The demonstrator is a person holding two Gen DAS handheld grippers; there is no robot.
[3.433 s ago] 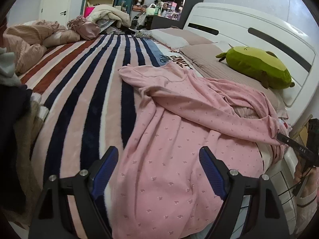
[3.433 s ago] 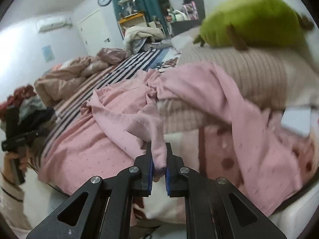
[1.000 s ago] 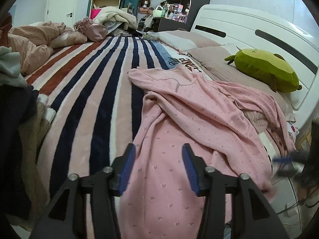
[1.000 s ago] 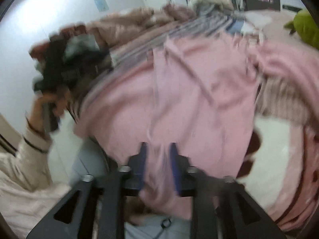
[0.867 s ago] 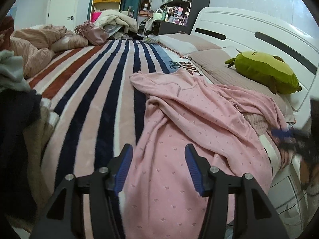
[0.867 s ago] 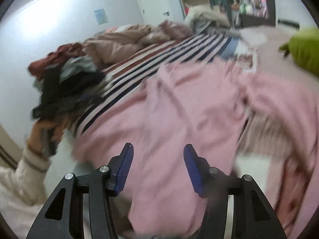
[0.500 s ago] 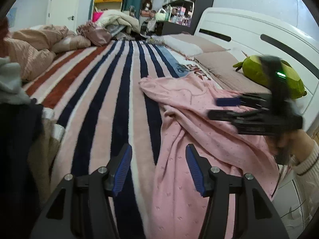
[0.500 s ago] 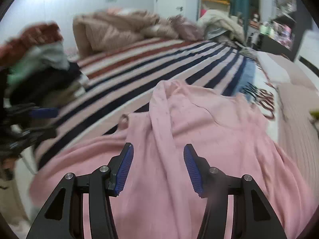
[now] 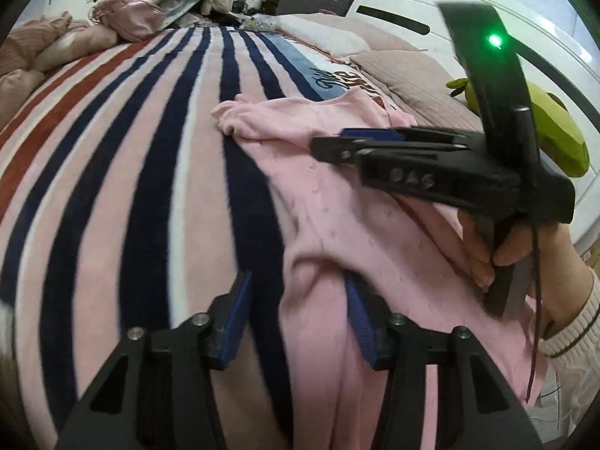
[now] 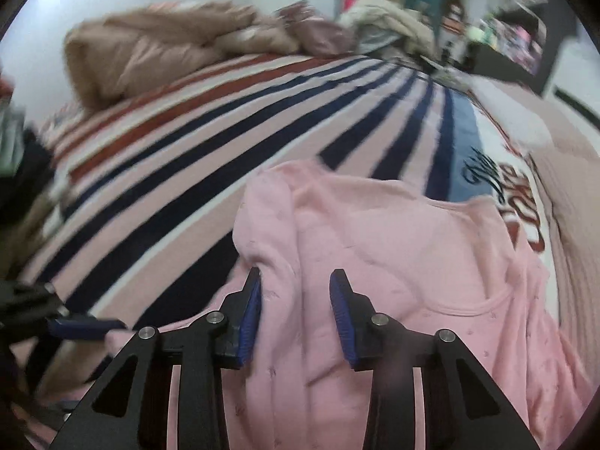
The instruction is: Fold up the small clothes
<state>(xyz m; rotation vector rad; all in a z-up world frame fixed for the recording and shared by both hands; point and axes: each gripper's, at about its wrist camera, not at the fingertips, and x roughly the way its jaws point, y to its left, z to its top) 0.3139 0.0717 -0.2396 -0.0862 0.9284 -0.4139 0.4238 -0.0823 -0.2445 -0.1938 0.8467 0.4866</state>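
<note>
A pink dotted garment (image 9: 337,202) lies spread on the striped blanket (image 9: 131,131), its neckline toward the pillows. My left gripper (image 9: 298,315) straddles a raised fold at the garment's left edge. Its jaws are closing and the pads do not pinch the cloth. My right gripper (image 10: 296,315) hovers over a fold of the pink garment (image 10: 393,232) near its shoulder, jaws closing, cloth between them but not gripped. In the left wrist view the right gripper (image 9: 330,142) crosses above the garment, held by a hand (image 9: 525,255). The left gripper (image 10: 90,326) shows low at the left in the right wrist view.
A green plush toy (image 9: 555,127) lies by the white headboard (image 9: 412,7), with pillows (image 9: 393,56) beside it. Crumpled bedding (image 10: 150,48) and clothes are heaped along the far side of the striped blanket (image 10: 262,112). Dark clothes sit at the left edge (image 10: 26,172).
The right gripper let go of the pink sleeve and swung across to the garment's shoulder. Both grippers moved forward and lower over the cloth, and both pairs of jaws have narrowed.
</note>
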